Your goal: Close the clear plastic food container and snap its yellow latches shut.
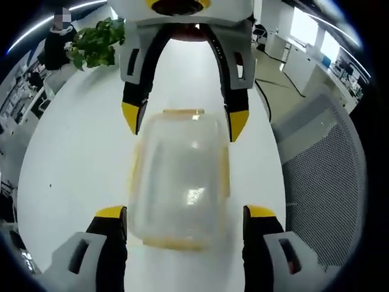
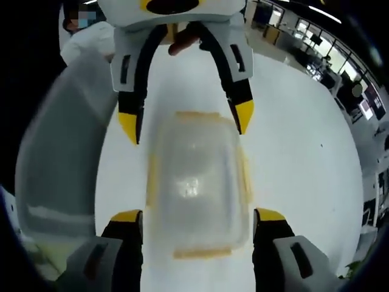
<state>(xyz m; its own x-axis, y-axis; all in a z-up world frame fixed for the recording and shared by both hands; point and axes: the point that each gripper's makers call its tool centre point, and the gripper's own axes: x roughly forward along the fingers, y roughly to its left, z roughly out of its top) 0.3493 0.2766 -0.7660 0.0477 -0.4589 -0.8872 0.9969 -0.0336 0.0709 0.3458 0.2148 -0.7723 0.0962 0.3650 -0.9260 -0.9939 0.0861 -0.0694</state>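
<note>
Hand-held grippers (image 1: 185,214) (image 2: 199,216) spread, container (image 1: 179,182) unlabelled

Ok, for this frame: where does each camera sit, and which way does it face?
Left gripper view: rides the left gripper, looking down its open jaws at the clear container on the white table; the right gripper faces it.
Right gripper view: rides the right gripper, facing the opposite way; the left gripper is across the container.
Shared: container, table, both grippers.
</note>
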